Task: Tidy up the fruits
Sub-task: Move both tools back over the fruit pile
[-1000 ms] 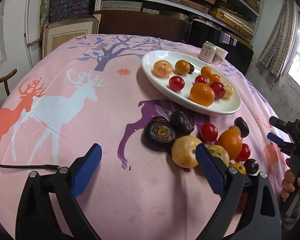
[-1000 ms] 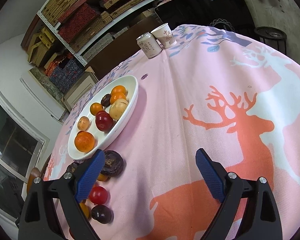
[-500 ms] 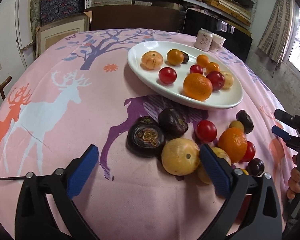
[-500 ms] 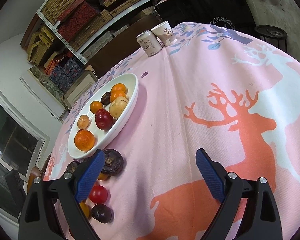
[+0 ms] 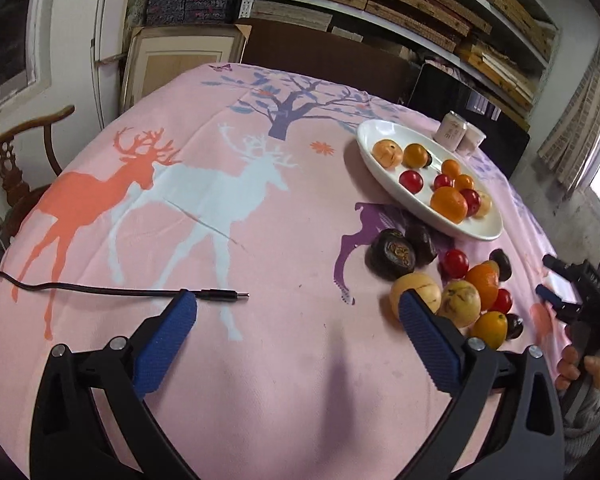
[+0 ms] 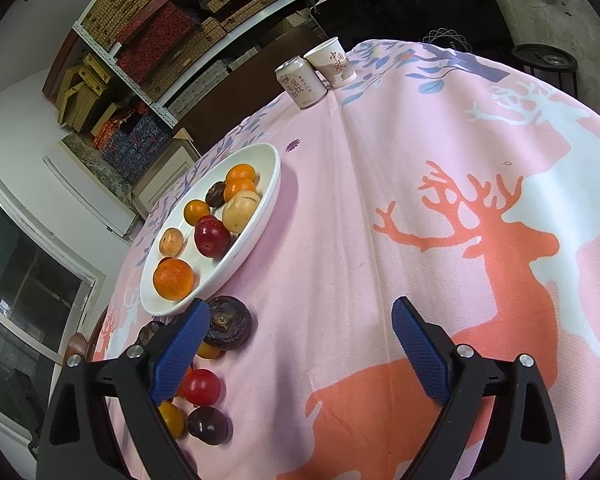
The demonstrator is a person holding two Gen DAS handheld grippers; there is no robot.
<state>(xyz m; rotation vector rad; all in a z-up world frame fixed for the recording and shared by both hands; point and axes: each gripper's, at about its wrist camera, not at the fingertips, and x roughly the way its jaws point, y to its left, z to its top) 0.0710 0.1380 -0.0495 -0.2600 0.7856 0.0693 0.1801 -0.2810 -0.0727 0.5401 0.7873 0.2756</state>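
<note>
A white oval plate [image 5: 485, 235] holds several oranges, red fruits and pale yellow fruits. Loose fruit lies in front of it on the pink deer cloth: a dark brown fruit [image 5: 391, 255], a yellow fruit [image 5: 417, 289], a red tomato [image 5: 456, 262] and an orange [image 5: 485, 280]. My left gripper [image 5: 296, 308] is open and empty over bare cloth, with the pile just past its right finger. My right gripper [image 6: 300, 316] is open and empty too. Its left finger stands beside the dark fruit [image 6: 229, 322] under the plate's rim [image 6: 275, 184]. It also shows at the left wrist view's right edge [image 5: 550, 279], held by a hand.
A black cable [image 5: 120, 290] with a plug end lies on the cloth near my left finger. A can [image 6: 300, 82] and a paper cup [image 6: 333, 60] stand at the table's far edge. A wooden chair [image 5: 16, 148] stands to the left, with shelves of boxes behind.
My left gripper has swung to the left: the fruit pile has slid from between its fingers to its right side, and the cable has come into view. The right gripper has kept still.
</note>
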